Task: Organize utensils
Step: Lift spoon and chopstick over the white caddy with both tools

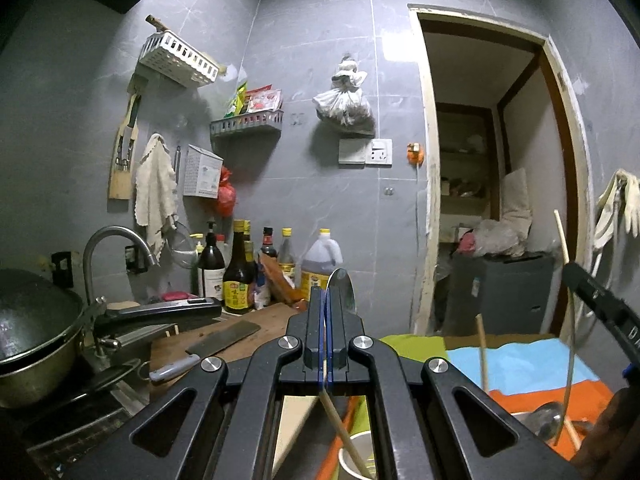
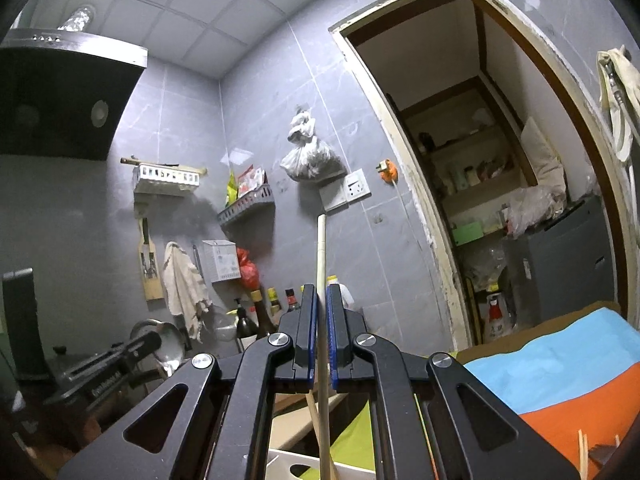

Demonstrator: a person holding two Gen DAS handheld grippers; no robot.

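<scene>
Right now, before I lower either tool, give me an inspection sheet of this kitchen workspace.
Surface: counter covered by a green, blue and orange cloth; wooden board beside it.
Job's things: metal spoon in the left gripper; long pale stick, probably a chopstick, in the right gripper; a white cup below holds another stick; a spoon and loose chopsticks lie on the orange part.
Clutter: cleaver on the board, sauce bottles, wok.
Grippers: both shut on their utensils, raised above the counter.
Cables: nothing seen.
Surroundings: grey tiled wall, wall baskets, open doorway.
</scene>
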